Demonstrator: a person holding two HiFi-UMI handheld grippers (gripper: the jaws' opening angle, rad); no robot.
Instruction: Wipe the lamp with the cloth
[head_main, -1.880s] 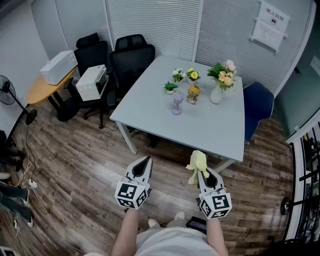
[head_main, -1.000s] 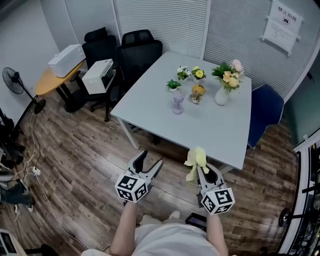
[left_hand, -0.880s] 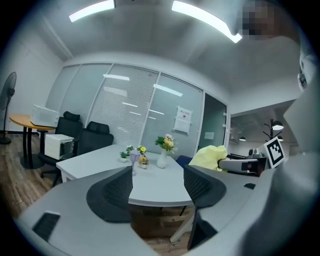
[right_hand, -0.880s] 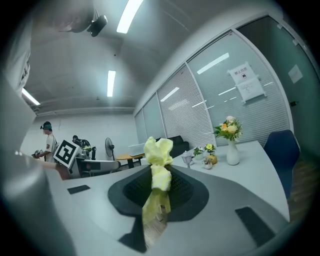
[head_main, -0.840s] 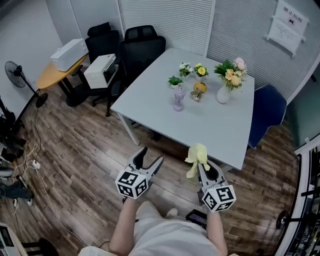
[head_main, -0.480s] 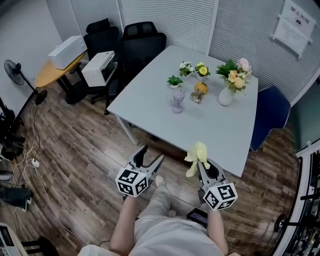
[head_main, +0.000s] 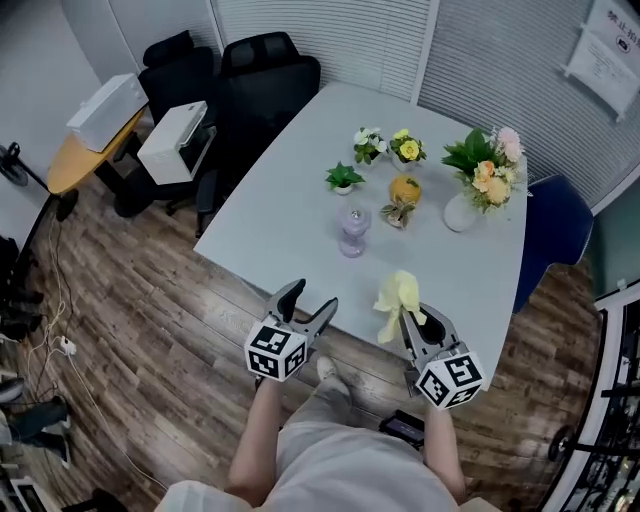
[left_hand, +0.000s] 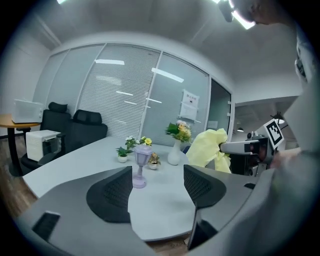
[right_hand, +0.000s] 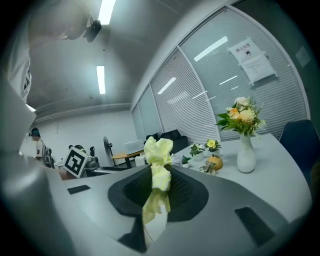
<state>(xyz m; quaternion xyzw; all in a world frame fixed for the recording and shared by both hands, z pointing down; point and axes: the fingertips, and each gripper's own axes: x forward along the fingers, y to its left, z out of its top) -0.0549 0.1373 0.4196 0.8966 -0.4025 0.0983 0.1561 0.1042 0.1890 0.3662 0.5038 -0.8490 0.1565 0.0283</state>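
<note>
A small lilac lantern-shaped lamp (head_main: 353, 230) stands upright near the middle of the white table (head_main: 280, 215); in the left gripper view the lamp (left_hand: 140, 165) shows straight ahead between the jaws, some way off. My left gripper (head_main: 308, 303) is open and empty at the table's near edge. My right gripper (head_main: 409, 318) is shut on a crumpled yellow cloth (head_main: 397, 298), which sticks up from the jaws (right_hand: 159, 165) and also shows in the left gripper view (left_hand: 207, 149). Both grippers hover short of the lamp.
Behind the lamp stand two small potted flowers (head_main: 368, 144), a green plant (head_main: 343, 178), an orange ornament (head_main: 403, 190) and a white vase of flowers (head_main: 480, 175). Black office chairs (head_main: 255, 85) sit at the table's far left, a blue chair (head_main: 555, 235) at its right. Wood floor lies below.
The person has stepped up to the table, so both grippers now reach its near edge. The left gripper has opened. The right still holds the cloth.
</note>
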